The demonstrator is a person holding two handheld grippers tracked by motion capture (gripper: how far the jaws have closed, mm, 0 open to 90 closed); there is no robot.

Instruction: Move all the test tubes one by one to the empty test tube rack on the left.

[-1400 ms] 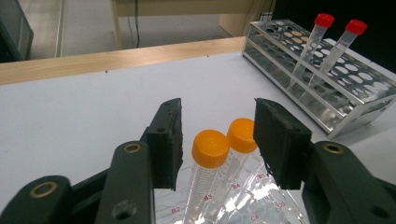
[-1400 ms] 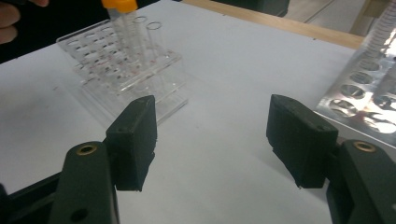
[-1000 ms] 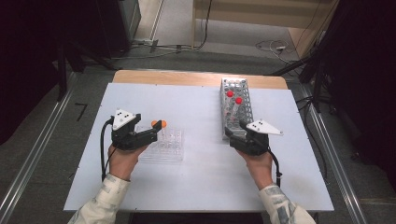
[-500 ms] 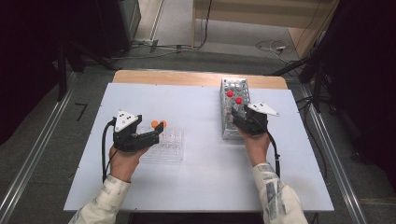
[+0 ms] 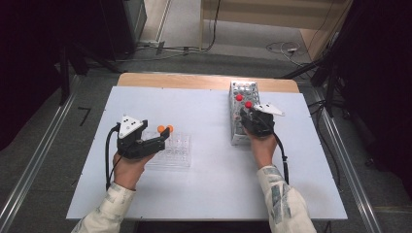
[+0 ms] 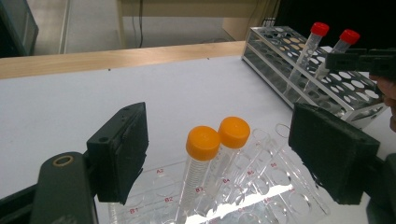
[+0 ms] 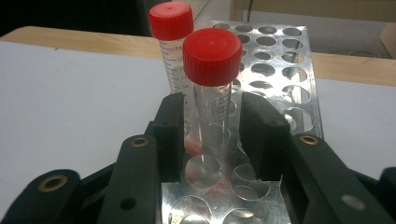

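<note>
Red-cap tube (image 7: 212, 93) btwn R gripper (image 7: 212, 135) fingers – not yet clenched, L gripper (image 6: 233, 158) released

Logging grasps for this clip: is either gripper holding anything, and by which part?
Nothing held. The right gripper brackets the nearer red-capped tube below its cap, gaps visible. The left gripper is open around the orange-capped tubes.

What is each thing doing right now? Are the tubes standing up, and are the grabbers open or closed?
Near red-capped tube: capped, upright in the metal rack, between the jaws.
Far red-capped tube: capped, upright.
Orange-capped tubes: capped, standing in the clear rack.
Left gripper: open wide.
Right gripper: open, jaws around the near tube, gaps showing.
</note>
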